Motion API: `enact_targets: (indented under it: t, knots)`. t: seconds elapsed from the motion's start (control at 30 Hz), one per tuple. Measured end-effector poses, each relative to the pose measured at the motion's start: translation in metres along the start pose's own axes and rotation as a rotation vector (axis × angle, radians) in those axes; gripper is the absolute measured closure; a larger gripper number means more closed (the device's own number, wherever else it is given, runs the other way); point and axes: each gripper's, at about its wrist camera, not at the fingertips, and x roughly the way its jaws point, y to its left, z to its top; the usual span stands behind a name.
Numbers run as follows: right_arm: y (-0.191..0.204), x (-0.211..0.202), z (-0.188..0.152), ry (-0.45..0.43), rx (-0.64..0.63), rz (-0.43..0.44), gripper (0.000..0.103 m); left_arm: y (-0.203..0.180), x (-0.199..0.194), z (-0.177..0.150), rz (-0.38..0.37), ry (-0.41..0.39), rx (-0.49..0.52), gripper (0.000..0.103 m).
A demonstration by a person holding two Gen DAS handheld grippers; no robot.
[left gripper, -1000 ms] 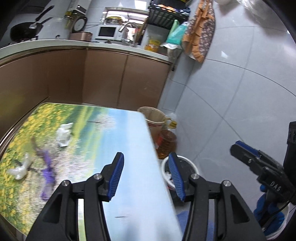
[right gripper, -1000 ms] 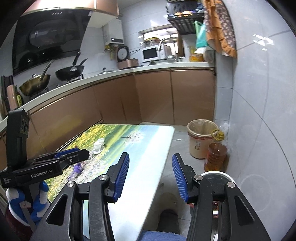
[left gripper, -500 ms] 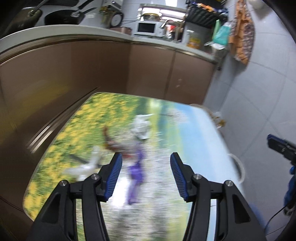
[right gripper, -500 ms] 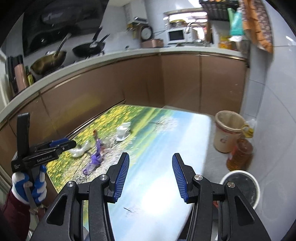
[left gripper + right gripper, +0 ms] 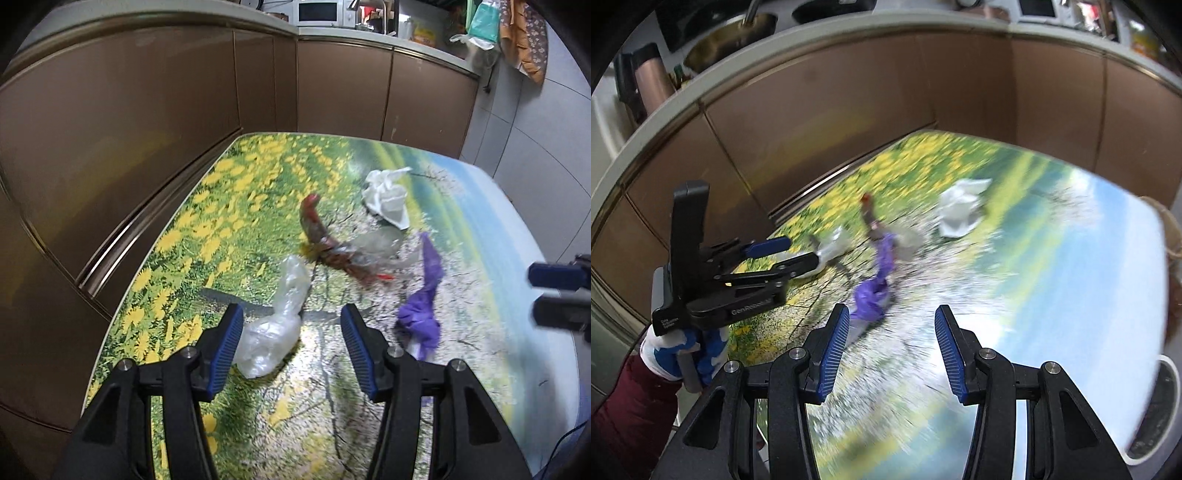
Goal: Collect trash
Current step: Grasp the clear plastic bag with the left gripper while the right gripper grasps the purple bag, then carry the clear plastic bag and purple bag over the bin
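While both stand spread, the left gripper (image 5: 291, 345) frames a clear plastic bag (image 5: 277, 325), right gripper (image 5: 890, 347) beside purple glove (image 5: 873, 291).

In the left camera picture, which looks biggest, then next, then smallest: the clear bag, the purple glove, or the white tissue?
1. Clear bag, though it lies nearest the camera, which makes it look bigger.
2. Purple glove, long and thin, close to the bag in size, so this order is unsure.
3. White tissue, farthest away.

Brown cabinets (image 5: 155, 122) close along table (image 5: 517, 295) far edge, trash cluster mid-table, near blue side bare
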Motion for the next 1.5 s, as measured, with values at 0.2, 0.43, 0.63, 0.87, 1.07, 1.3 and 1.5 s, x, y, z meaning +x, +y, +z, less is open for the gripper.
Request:
enact_targets:
  t: [0.2,0.43,0.63,0.87,1.07,1.3,1.5]
  knots:
    - [0.015,0.048,0.003,0.068,-0.018,0.023,0.055,0.006,0.015,-0.004,-0.02,0.021,-0.028,0.05]
    - [0.025,0.076,0.002,0.11,-0.04,0.016,0.055,0.013,0.02,-0.008,-0.058,0.038,-0.077,0.057]
    - [0.027,0.086,0.001,0.131,-0.038,-0.004,0.056,0.019,0.021,-0.011,-0.088,0.047,-0.129,0.072]
    - [0.036,0.084,-0.002,0.127,-0.075,-0.005,0.074,0.023,0.016,-0.014,-0.102,0.036,-0.173,0.078]
    - [0.045,0.065,-0.01,0.106,-0.115,0.006,0.079,0.023,0.003,-0.018,-0.108,0.007,-0.196,0.079]
    - [0.044,0.036,-0.022,0.072,-0.103,0.013,0.079,0.017,-0.02,-0.022,-0.111,-0.022,-0.198,0.079]
    - [0.036,0.006,-0.031,0.026,-0.077,0.012,0.079,0.004,-0.045,-0.024,-0.123,-0.051,-0.186,0.079]
